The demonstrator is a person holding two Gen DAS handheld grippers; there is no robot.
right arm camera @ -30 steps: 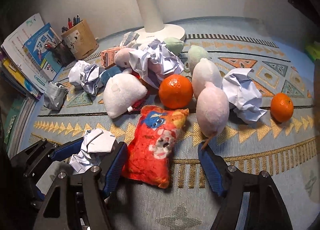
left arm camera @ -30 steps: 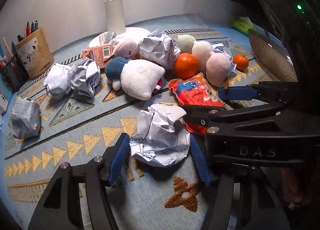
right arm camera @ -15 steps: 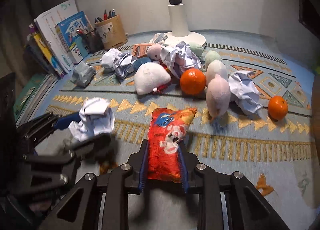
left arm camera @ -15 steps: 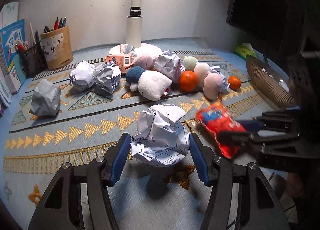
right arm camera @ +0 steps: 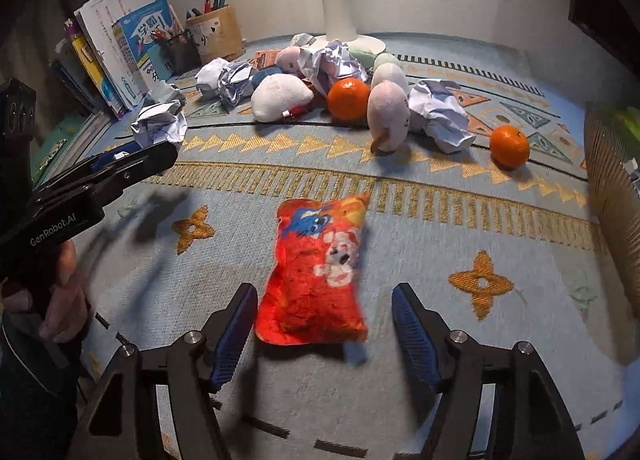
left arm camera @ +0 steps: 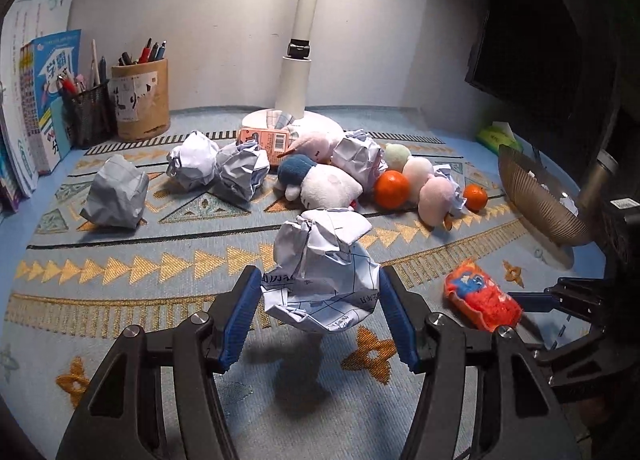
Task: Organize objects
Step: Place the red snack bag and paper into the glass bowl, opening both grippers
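Left wrist view: left gripper [left arm camera: 320,314] clamped on a paper ball [left arm camera: 322,272], held clear above the rug [left arm camera: 120,300], with the toys, oranges and other paper balls piled near the lamp base [left arm camera: 296,122]. Right wrist view: right gripper [right arm camera: 324,326] jaws have just been opening and stand apart; the red snack bag [right arm camera: 318,272] lies between them, blurred, near the left pad, well clear of the right one.
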